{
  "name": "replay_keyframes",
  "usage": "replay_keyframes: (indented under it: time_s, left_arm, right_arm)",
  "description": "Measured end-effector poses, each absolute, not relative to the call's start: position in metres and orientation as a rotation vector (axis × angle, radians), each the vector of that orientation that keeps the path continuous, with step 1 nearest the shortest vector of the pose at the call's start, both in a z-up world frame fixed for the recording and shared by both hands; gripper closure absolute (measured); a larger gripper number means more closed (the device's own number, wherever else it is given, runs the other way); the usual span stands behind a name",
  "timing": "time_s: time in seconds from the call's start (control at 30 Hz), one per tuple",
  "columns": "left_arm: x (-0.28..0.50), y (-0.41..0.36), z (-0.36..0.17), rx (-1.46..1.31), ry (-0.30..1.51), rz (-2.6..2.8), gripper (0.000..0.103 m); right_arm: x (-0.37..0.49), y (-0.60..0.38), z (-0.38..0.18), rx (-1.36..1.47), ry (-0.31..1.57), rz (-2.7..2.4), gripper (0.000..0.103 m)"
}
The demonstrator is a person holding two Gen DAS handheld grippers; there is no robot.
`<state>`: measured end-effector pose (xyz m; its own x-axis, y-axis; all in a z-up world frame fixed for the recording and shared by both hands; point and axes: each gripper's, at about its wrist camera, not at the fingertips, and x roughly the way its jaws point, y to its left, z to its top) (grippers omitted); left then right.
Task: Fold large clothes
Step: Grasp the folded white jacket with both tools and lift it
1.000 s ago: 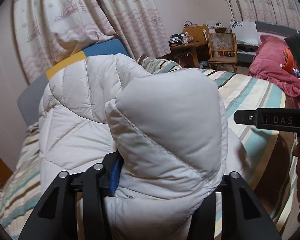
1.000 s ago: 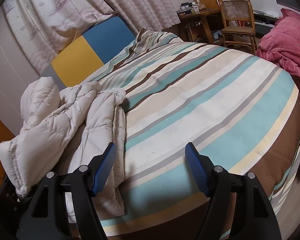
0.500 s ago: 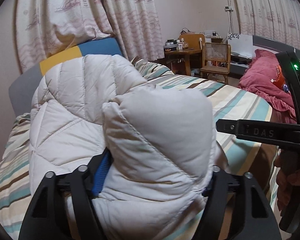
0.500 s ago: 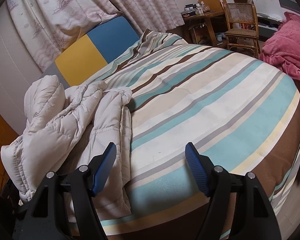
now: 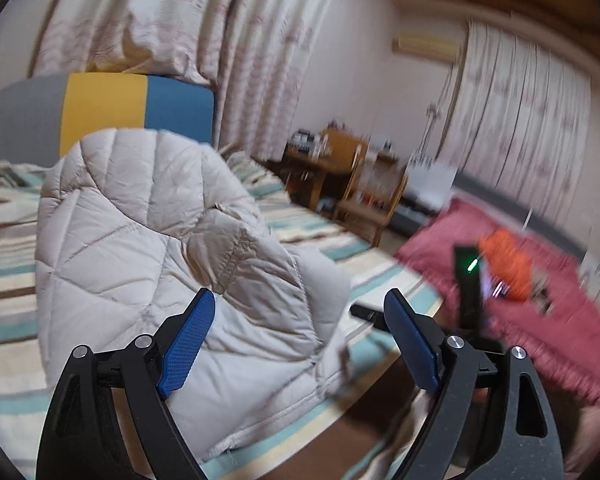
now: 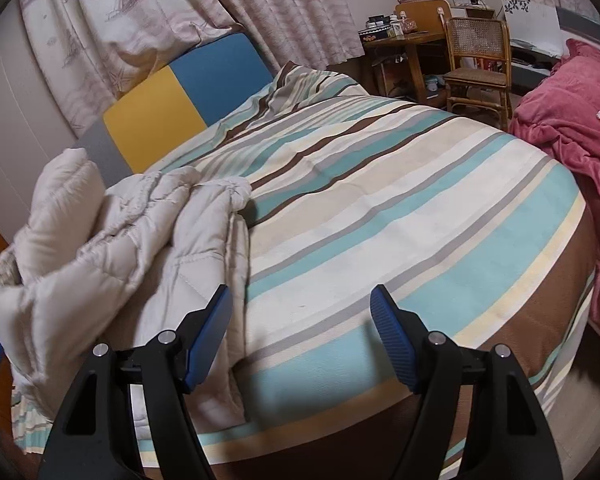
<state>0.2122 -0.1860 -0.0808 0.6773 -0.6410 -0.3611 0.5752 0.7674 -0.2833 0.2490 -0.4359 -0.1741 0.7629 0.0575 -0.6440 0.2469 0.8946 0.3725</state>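
A cream quilted puffer jacket point(image 5: 140, 240) lies bunched on the striped bed point(image 5: 4, 240), near its front edge. In the right wrist view the jacket point(image 6: 132, 240) sits at the bed's left front corner, partly hanging over the edge. My left gripper point(image 5: 296, 336) is open and empty, just in front of the jacket's folded part. My right gripper point(image 6: 300, 332) is open and empty, above the bed's front edge, with the jacket beside its left finger. The right gripper also shows in the left wrist view point(image 5: 470, 280), blurred, at the right.
The striped bed cover point(image 6: 400, 208) spreads wide to the right of the jacket. A grey, yellow and blue headboard point(image 6: 180, 92) stands at the back. A pink blanket point(image 6: 572, 120), a wooden chair point(image 6: 476, 64) and a desk point(image 6: 404, 36) lie to the right.
My left gripper has opened and let go of the jacket, which now rests on the bed. The left view has swung right and is blurred. The right gripper stays open.
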Motion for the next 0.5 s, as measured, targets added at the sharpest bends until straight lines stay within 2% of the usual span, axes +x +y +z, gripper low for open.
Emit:
replay_keyframes:
  time_s: [0.1, 0.27, 0.47, 0.5]
  left_arm:
    - [0.201, -0.154, -0.069, -0.213, 0.374, -0.629, 0.013]
    - [0.214, -0.083, -0.07, -0.38, 0.31, -0.361, 0.013]
    - [0.273, -0.009, -0.108, -0.567, 0.454, 0.007, 0.014]
    - [0.282, -0.006, -0.113, -0.581, 0.484, 0.023, 0.016]
  right_arm:
    - [0.249, -0.436, -0.173, 0.434, 0.707, -0.125, 0.032]
    - [0.249, -0.432, -0.161, 0.412, 0.691, -0.121, 0.032]
    - [0.252, -0.413, -0.125, 0.358, 0.626, -0.058, 0.032]
    - [0.254, -0.408, -0.116, 0.346, 0.61, -0.046, 0.032]
